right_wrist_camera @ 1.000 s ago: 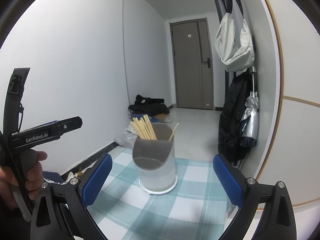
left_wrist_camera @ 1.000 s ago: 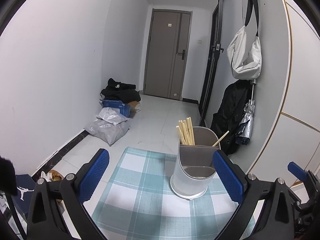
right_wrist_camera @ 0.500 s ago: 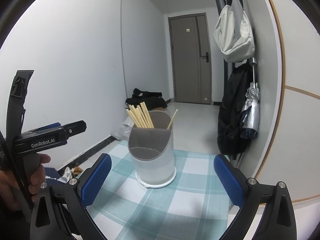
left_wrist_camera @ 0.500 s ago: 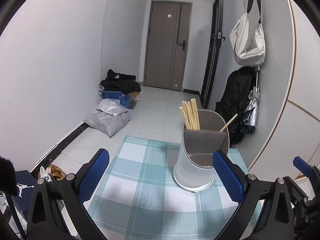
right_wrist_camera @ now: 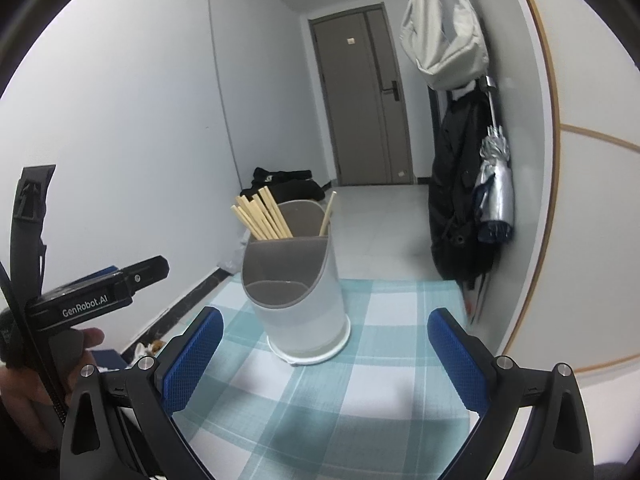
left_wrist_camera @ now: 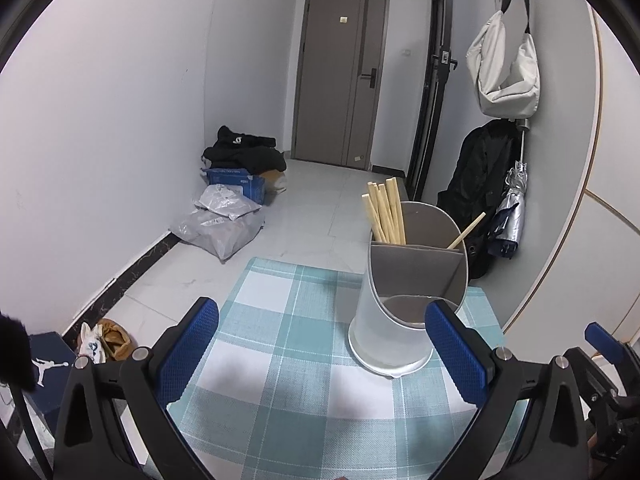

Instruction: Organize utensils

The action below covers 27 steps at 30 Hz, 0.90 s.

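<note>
A white utensil holder (left_wrist_camera: 394, 328) with a grey divided top stands on a teal checked cloth (left_wrist_camera: 280, 360). Several wooden chopsticks (left_wrist_camera: 384, 212) stand in its back left compartment and one chopstick (left_wrist_camera: 466, 231) leans in the back right one. It also shows in the right wrist view (right_wrist_camera: 304, 304), with the chopsticks (right_wrist_camera: 262, 216) and the cloth (right_wrist_camera: 380, 360). My left gripper (left_wrist_camera: 320, 348) is open and empty, its right pad beside the holder. My right gripper (right_wrist_camera: 326, 356) is open and empty, just short of the holder. The left gripper's body (right_wrist_camera: 96, 292) shows at the left of the right wrist view.
Beyond the table's far edge lie grey bags (left_wrist_camera: 220, 224), a blue box (left_wrist_camera: 236, 180) and dark clothes on the floor by the left wall. A black coat (right_wrist_camera: 456, 200), a folded umbrella (right_wrist_camera: 494, 184) and a white bag (right_wrist_camera: 440, 36) hang on the right wall.
Both views have shifted a little: the holder sits slightly further right and lower in the left wrist view and more central in the right wrist view. Both grippers stay open.
</note>
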Tool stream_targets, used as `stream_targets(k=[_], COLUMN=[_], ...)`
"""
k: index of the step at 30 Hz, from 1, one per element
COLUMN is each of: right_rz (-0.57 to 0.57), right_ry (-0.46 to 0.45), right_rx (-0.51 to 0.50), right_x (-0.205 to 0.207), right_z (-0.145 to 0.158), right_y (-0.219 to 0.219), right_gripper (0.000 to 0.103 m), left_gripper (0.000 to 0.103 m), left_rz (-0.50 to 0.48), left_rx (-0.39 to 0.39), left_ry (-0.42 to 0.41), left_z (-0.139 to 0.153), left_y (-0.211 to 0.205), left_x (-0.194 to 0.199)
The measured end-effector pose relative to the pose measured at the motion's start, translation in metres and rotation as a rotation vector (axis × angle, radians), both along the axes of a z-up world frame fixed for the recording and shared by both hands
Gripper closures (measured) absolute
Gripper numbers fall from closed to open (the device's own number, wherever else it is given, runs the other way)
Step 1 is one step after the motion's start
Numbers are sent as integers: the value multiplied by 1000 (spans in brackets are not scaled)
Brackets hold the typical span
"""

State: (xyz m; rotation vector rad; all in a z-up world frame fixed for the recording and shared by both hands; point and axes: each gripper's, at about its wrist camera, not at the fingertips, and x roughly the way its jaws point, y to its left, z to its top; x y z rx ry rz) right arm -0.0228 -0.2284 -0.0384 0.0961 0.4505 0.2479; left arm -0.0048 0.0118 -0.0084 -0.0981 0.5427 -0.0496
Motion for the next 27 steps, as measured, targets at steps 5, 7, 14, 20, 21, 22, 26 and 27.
stream_targets(k=[5, 7, 14, 20, 21, 22, 26, 27], right_rz=[-9, -13, -26, -33, -33, -34, -36, -38], right_ry=[-2, 2, 6, 14, 13, 12, 7, 6], right_rx=[-6, -5, -8, -9, -12, -14, -13, -13], right_x=[-1, -1, -3, -3, -3, -4, -5, -5], right_z=[0, -1, -2, -3, -3, -3, -3, -3], right_y=[0, 0, 0, -1, -1, 0, 0, 0], right_gripper=[0, 0, 0, 0, 0, 0, 0, 0], left_gripper=[2, 2, 1, 2, 2, 2, 2, 2], left_rz=[-1, -9, -10, -12, -11, -9, -1, 2], left_rx=[21, 29, 46, 47, 48, 48, 42, 42], left_ry=[1, 11, -1, -14, -15, -14, -15, -16], left_z=[-1, -1, 0, 0, 0, 0, 0, 0], left_y=[-2, -3, -6, -5, -5, -4, -4, -4], left_x=[-1, -1, -3, -5, -5, -5, -4, -4])
